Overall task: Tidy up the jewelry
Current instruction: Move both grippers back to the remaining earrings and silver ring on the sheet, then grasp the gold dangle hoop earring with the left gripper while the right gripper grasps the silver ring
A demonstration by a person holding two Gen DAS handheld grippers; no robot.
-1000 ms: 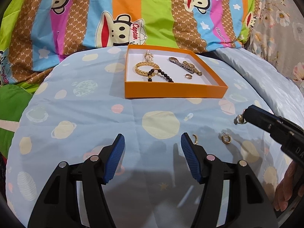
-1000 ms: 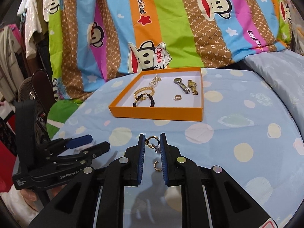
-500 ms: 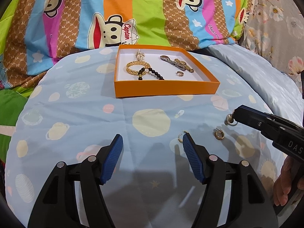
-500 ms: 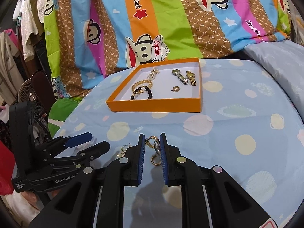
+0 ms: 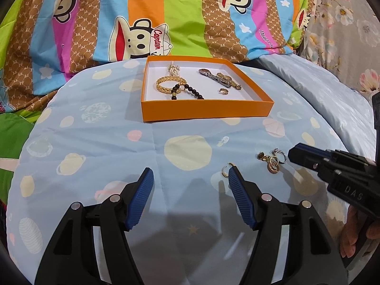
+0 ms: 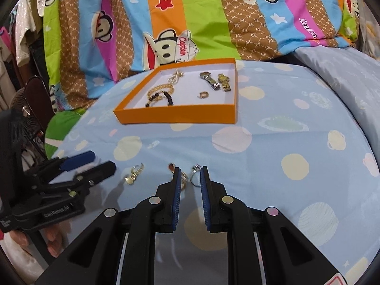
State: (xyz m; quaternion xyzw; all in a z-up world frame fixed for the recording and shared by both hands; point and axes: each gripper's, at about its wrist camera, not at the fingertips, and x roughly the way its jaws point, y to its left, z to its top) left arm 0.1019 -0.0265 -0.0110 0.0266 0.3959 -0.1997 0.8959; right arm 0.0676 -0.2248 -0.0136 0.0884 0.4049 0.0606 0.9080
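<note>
Landmark: I am taking the orange box (image 5: 206,110) on the blue planet-print cover (image 5: 95,137) as my reference.
Left gripper (image 5: 191,173): I am holding it nearer me than the box, jaws spread wide and gripping nothing; a small gold hoop earring (image 5: 225,171) is lying just inside its right fingertip.
Right gripper (image 6: 190,172): I am keeping it low over the cover, nearer than the box, jaws partly apart; a silver ring (image 6: 196,174) is sitting loose between the tips, not pinched.
Loose cluster (image 5: 272,160): only the left wrist view is showing it whole, ring, gold hoops and a dark stud, lying off the box's near right corner.
Box contents: both views are showing a gold bracelet (image 5: 167,84), black bead bracelet (image 5: 187,91), two watches (image 6: 215,80) and a small ring (image 5: 223,91) inside.
Right-view extra: a gold earring (image 6: 134,174) is lying beside the left gripper's tips.
</note>
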